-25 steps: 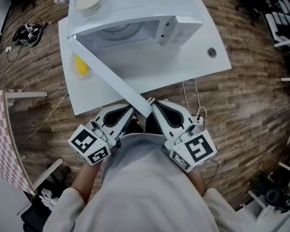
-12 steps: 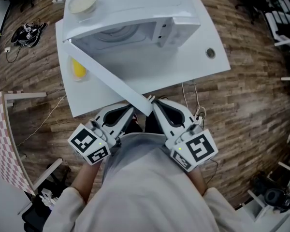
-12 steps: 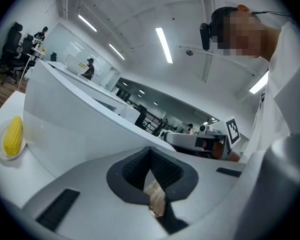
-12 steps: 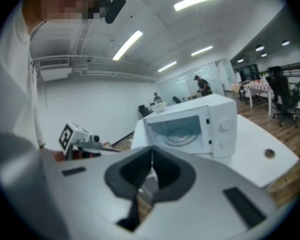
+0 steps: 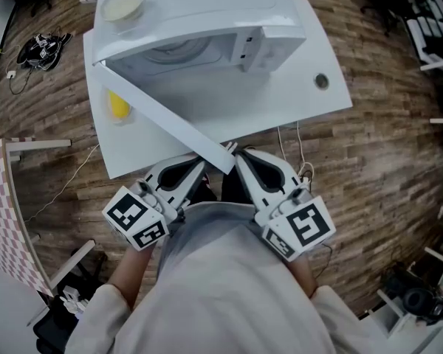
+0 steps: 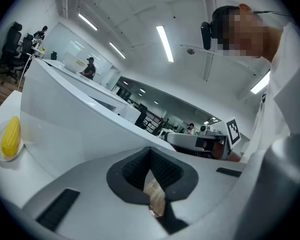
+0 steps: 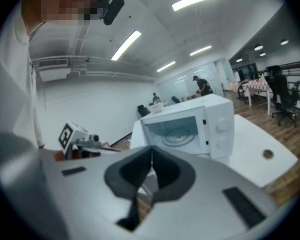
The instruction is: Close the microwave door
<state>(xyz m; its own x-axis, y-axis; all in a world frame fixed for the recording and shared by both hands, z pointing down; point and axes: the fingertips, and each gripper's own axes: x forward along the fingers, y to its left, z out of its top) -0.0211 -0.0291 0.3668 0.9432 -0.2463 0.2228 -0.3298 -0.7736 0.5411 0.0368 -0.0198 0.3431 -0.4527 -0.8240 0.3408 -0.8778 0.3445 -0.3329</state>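
Observation:
The white microwave [image 5: 207, 21] stands on a white table [image 5: 295, 105] with its door [image 5: 162, 116] swung wide open toward me. The door's free edge ends close to both grippers. My left gripper [image 5: 204, 168] sits just left of that edge and my right gripper [image 5: 235, 158] just right of it, both held near my chest and shut on nothing. In the right gripper view the microwave [image 7: 210, 119] shows its open cavity and glass turntable [image 7: 177, 134]. The door [image 6: 80, 134] fills the left gripper view as a white slab above the left gripper [image 6: 151, 156].
A bowl [image 5: 123, 4] rests on top of the microwave. A yellow corn cob [image 5: 119, 105] lies on a dish behind the open door, also seen as the corn cob [image 6: 10, 136]. The table has a round cable port [image 5: 322, 80]. Cables [image 5: 44, 50] lie on the wooden floor.
The microwave and table have drifted slightly left in the head view. Both grippers stay shut in nearly the same place by the door's edge.

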